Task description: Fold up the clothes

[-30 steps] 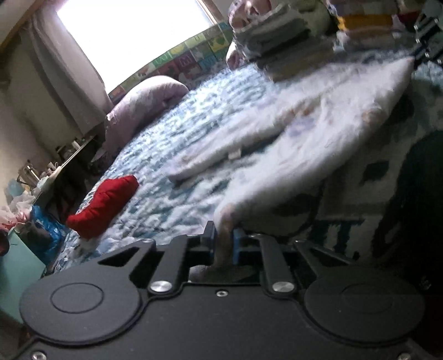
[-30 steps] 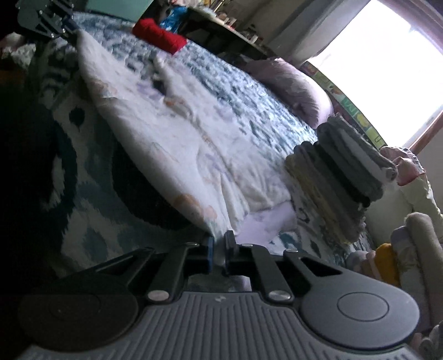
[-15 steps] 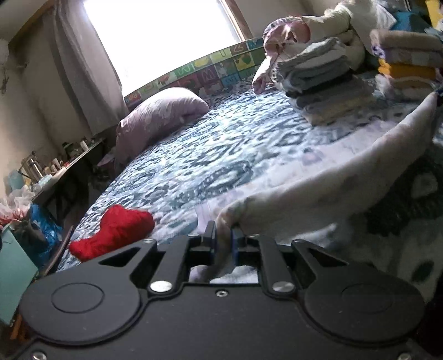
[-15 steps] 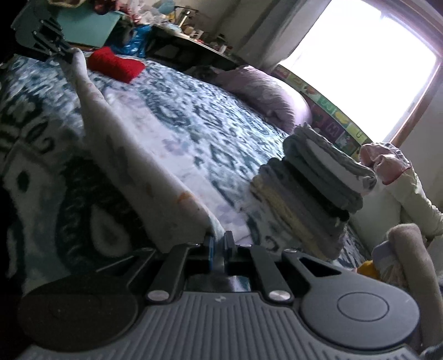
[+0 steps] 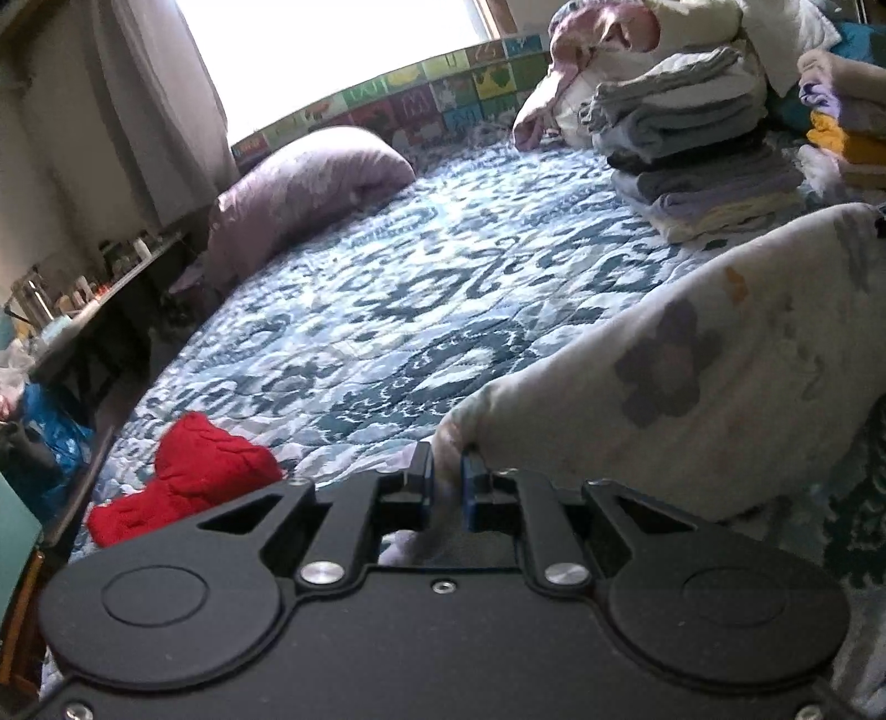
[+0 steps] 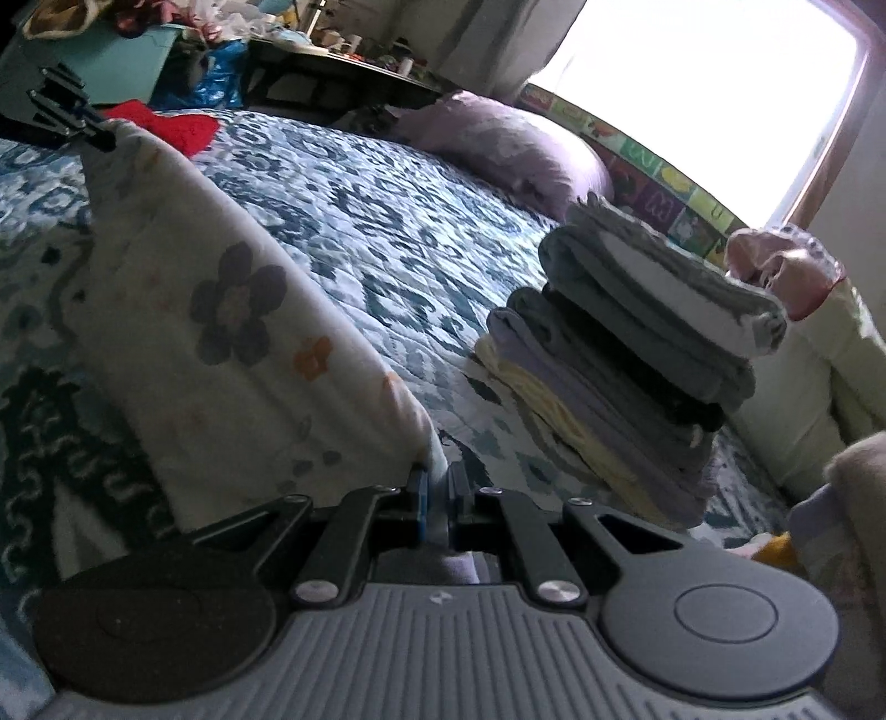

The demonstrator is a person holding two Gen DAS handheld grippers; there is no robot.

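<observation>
Left gripper (image 5: pixel 447 479) clamped on one corner of floral garment (image 5: pixel 720 354), right gripper (image 6: pixel 437 490) on other. Garment stretched between, lifted above bedspread (image 5: pixel 387 288). Fold judged mid-way. Folded stack (image 6: pixel 637 354) done; red knit (image 5: pixel 188 476) left.

Daylight floods in from the window (image 5: pixel 343 50), which is blown out to plain white in both views. The bedspread (image 5: pixel 421 310) catches a sheen near it. The lower foreground sits in shadow. Fisheye bending curves the edges; corners are soft and dim.
</observation>
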